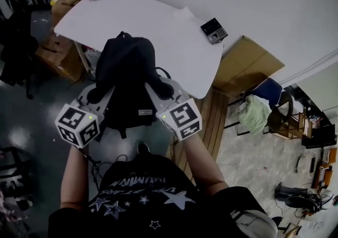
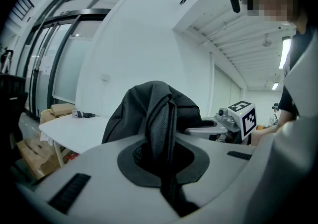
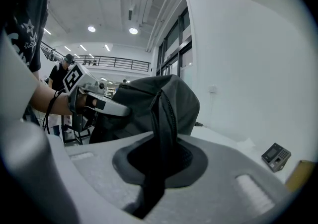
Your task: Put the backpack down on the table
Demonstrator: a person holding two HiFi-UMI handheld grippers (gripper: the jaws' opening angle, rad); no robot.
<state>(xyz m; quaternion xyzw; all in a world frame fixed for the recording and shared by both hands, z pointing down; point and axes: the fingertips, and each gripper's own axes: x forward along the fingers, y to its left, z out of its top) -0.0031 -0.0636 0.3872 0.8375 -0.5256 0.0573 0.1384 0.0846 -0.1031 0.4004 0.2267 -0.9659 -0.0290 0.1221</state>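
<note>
- backpack (image 1: pixel 127 70) is hanging in the air between the two hand-held grippers, at the near edge of the white tabletop (image 1: pixel 158 18)
- it's hanging upright: long axis roughly vertical, rounded top up
- left hand-held gripper (image 2: pixel 161 156) is clamping fully closed on a black strap (image 2: pixel 160 118)
- right hand-held gripper (image 3: pixel 156 161) is pinching the other strap (image 3: pixel 161 118), jaws nearly together

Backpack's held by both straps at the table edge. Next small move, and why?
Probably ease the backpack forward over the table before lowering: left gripper and right gripper clamp its straps, and it hangs at the table's near edge.
</note>
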